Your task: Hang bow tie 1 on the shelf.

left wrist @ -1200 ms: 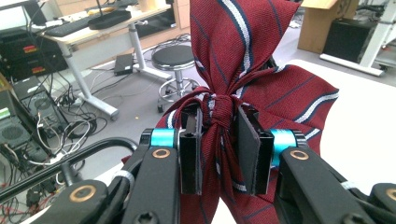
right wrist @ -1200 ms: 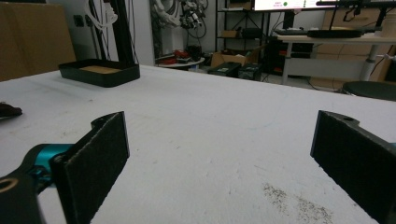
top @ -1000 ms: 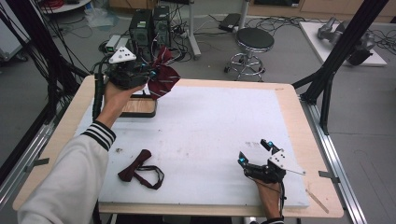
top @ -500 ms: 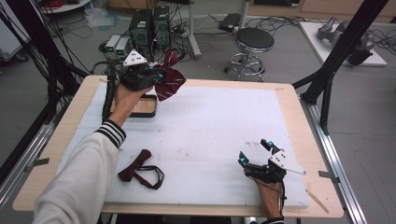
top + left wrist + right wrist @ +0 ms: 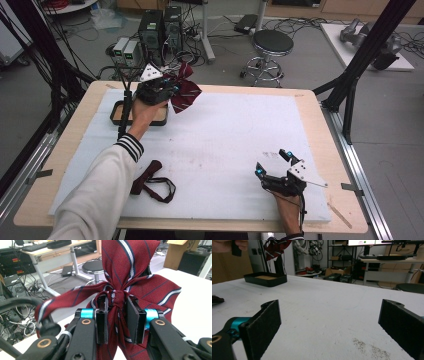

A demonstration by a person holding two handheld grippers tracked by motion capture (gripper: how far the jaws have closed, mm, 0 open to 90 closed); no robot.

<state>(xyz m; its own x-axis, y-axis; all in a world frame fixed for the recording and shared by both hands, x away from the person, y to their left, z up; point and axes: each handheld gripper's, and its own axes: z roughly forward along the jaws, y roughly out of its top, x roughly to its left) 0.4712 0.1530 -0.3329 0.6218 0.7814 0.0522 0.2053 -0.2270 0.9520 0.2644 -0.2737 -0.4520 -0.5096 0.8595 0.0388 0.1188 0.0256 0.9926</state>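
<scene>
A lab room cluttered with cables, computer towers and a round stool (image 5: 272,42) lies behind a wooden table (image 5: 320,125) covered by a white mat (image 5: 225,145). At the far left corner, the person's left gripper (image 5: 167,89) is clamped on the knot of a burgundy striped bow tie (image 5: 186,89); in the left gripper view the two black pads pinch that knot from both sides, with the wings (image 5: 130,260) fanning above and the strap (image 5: 62,298) trailing off to one side. The bow tie hangs in the air just beside and above a shallow black tray (image 5: 116,111) with a brown floor, and part of it reaches past the tray's right edge. Nearer the person, a second dark red bow tie (image 5: 152,182) lies loose on the mat by the left sleeve (image 5: 100,190). Well apart, at the near right, the right gripper (image 5: 274,162) rests on the mat with its jaws wide apart and nothing between them.

If the bow tie is meant for the tray, I'd judge the risk is in the aim: released from here, the wide wings could drape over the rim or land on the mat. The dangling strap could also snag on the gripper's cable (image 5: 125,107) and drag the tie back out as the hand pulls away
</scene>
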